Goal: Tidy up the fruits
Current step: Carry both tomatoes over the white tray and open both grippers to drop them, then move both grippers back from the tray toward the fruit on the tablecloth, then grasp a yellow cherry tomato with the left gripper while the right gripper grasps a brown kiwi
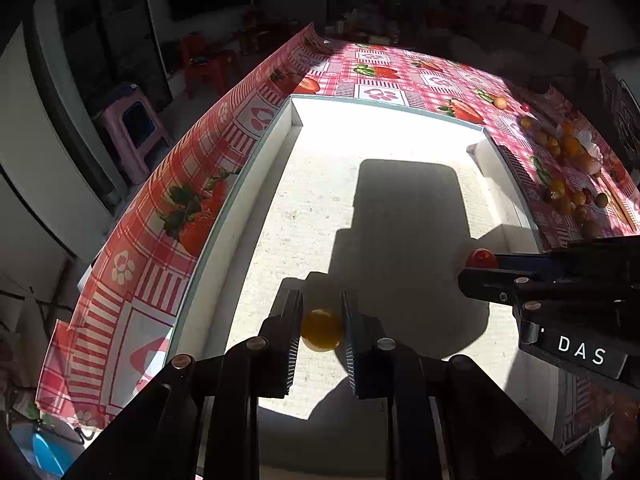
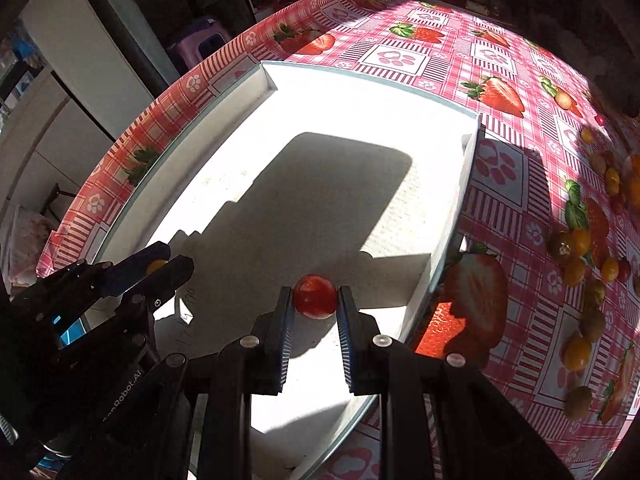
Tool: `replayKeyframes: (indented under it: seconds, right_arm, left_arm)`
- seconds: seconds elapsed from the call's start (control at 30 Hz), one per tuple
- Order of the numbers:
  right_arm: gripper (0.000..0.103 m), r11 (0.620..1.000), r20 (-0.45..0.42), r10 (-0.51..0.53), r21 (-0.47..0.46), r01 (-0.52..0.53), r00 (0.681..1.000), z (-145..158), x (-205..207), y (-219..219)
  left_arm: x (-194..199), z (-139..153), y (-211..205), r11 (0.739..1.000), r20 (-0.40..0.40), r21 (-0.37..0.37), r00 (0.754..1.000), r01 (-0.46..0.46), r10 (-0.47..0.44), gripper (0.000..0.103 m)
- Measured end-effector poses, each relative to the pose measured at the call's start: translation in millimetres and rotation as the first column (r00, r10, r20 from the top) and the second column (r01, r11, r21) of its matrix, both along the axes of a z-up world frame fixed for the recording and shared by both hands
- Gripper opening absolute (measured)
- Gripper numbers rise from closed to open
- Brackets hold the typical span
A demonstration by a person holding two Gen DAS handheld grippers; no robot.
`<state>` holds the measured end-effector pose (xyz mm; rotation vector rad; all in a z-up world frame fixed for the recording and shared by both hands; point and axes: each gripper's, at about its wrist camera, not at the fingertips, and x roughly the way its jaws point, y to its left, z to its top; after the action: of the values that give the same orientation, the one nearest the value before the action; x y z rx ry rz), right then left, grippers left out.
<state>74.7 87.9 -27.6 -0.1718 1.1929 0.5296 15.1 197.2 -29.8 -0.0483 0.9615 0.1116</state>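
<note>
You are holding your left gripper [image 1: 322,330] pointed forward and downward, its two ribbed fingers [image 1: 290,336] standing upright and parallel, drawn in with a narrow gap between them. Your right gripper [image 2: 315,298] is posed the same way, its fingers [image 2: 347,332] equally closed in. From the left wrist camera, your right gripper [image 1: 480,264] is reaching in from the right side, level with the left.
</note>
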Motion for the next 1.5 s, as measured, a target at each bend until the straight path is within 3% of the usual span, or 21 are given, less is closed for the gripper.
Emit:
replayKeyframes:
  seconds: [0.17,0.23,0.27,0.3,0.33,0.4,0.5,0.7,0.93,1.17,1.33,1.5]
  right_arm:
    - [0.024,1.0,0.021,0.011,-0.021,-0.011,1.0,-0.8,1.9,5.3]
    - [0.026,1.0,0.015,0.017,-0.015,-0.017,1.0,0.0,3.7,5.7]
    - [0.028,1.0,0.011,0.016,-0.007,-0.016,1.0,1.0,4.3,5.0]
    - [0.037,1.0,0.011,0.013,0.003,-0.013,1.0,2.9,4.4,4.1]
    - [0.05,1.0,0.016,0.011,0.014,-0.011,1.0,6.6,3.7,3.0]
    - [0.067,0.999,0.039,0.003,0.035,-0.004,0.999,15.6,1.3,0.2]
    - [0.076,0.998,0.077,-0.012,0.056,0.007,0.997,31.3,-3.4,-6.1]
    - [0.078,0.992,0.105,-0.079,0.105,0.067,0.991,50.9,-10.6,-41.3]
    - [0.078,0.974,0.084,-0.21,0.101,0.201,0.974,48.6,-18.2,-123.6]
    - [0.078,0.915,0.063,-0.4,0.083,0.394,0.914,40.9,-21.5,-226.3]
    - [0.078,0.872,0.059,-0.489,0.074,0.484,0.87,33.4,-24.9,-281.6]
    - [0.078,0.849,0.056,-0.528,0.071,0.524,0.848,24.7,-25.0,-315.3]
  left_arm:
    - [-0.5,-2.4,-0.6,1.0,0.001,0.026,1.0,0.001,-0.001,0.022]
    - [0.1,-2.0,-0.7,0.999,0.003,0.052,1.0,-0.011,0.01,0.044]
    - [-0.8,-1.2,0.3,0.998,0.014,0.06,1.0,-0.019,0.019,0.076]
    - [-3.6,1.1,1.4,0.997,0.044,0.067,0.999,-0.032,0.029,0.085]
    - [-6.3,3.7,1.8,0.997,0.068,0.07,0.997,-0.037,0.032,0.085]
    - [-6.0,6.0,1.4,0.997,0.067,0.072,0.998,-0.027,0.022,0.085]
    - [-5.7,9.3,-1.8,0.997,0.061,0.076,0.998,-0.018,0.013,0.085]
    - [-6.8,22.6,-18.8,0.999,0.063,0.051,0.998,0.011,-0.014,0.085]
    - [-0.8,40.6,-62.5,0.996,0.079,0.025,0.993,0.082,-0.083,0.085]
    - [13.0,50.8,-128.9,0.984,0.084,-0.012,0.981,0.179,-0.177,0.085]
    - [30.4,44.8,-175.9,0.971,0.078,0.026,0.968,0.236,-0.238,0.085]
    - [54.1,26.6,-195.0,0.974,0.04,0.051,0.974,0.222,-0.224,0.085]
